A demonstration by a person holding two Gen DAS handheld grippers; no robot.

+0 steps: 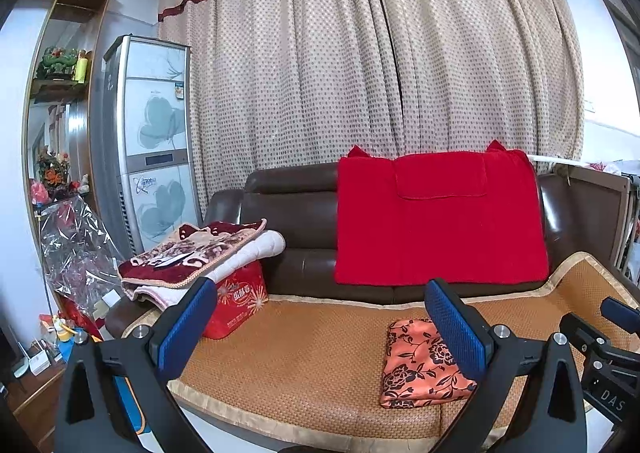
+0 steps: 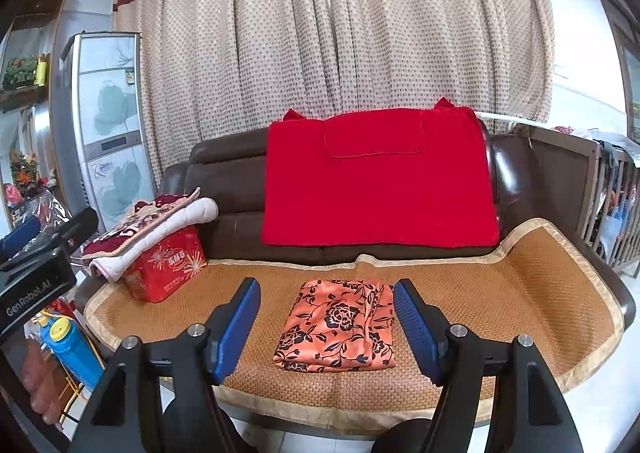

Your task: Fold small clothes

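An orange cloth with a black flower print (image 2: 338,327) lies folded into a neat rectangle on the woven mat (image 2: 520,293) of the sofa seat. It also shows in the left wrist view (image 1: 416,369), partly behind a fingertip. My right gripper (image 2: 326,323) is open and empty, held above and in front of the cloth. My left gripper (image 1: 320,325) is open and empty, to the left of the cloth. Neither gripper touches it.
A red blanket (image 2: 376,181) hangs over the brown sofa back (image 2: 228,173). A red box (image 2: 166,269) with folded blankets (image 2: 148,229) on top stands at the seat's left end. A wooden crib (image 2: 600,193) is at the right; a cabinet (image 2: 108,125) at the left.
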